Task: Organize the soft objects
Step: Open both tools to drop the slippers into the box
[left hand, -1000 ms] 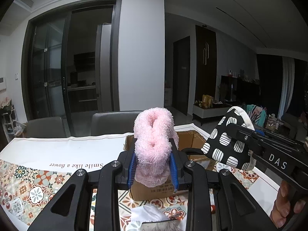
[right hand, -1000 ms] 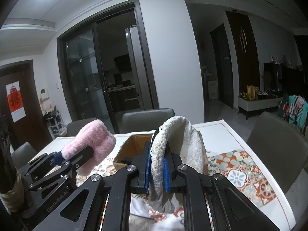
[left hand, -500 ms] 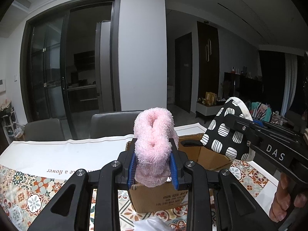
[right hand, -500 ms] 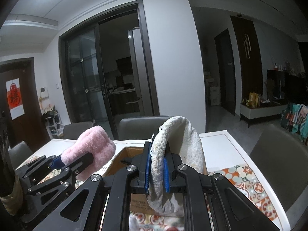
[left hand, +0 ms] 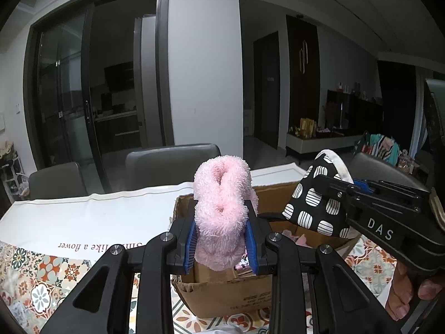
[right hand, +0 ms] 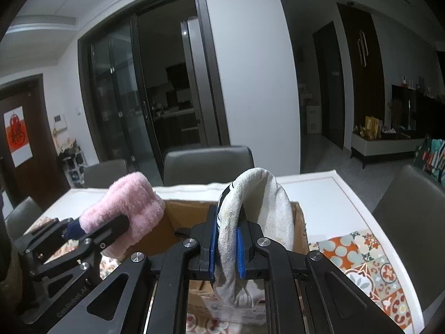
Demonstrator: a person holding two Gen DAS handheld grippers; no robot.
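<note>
My left gripper (left hand: pixel 221 239) is shut on a fluffy pink item (left hand: pixel 222 211), squeezed between its blue pads, held over the near left part of an open cardboard box (left hand: pixel 222 292). My right gripper (right hand: pixel 226 247) is shut on a folded cloth, off-white inside (right hand: pixel 267 208) and black with white spots outside (left hand: pixel 319 208), hanging above the same box (right hand: pixel 189 217). In the right wrist view the left gripper (right hand: pixel 83 233) sits at the left with the pink item (right hand: pixel 130 208). The box holds some pink and printed things, mostly hidden.
The box stands on a table with a patterned tile cloth (left hand: pixel 36 278) and a white runner (left hand: pixel 97 217). Grey chairs (left hand: pixel 172 164) stand behind the table, another (right hand: pixel 411 203) at its right side. A hand (left hand: pixel 403 297) grips the right tool.
Both grippers have moved forward and a little down, so the box now lies right under them and looks larger. Both grips are unchanged.
</note>
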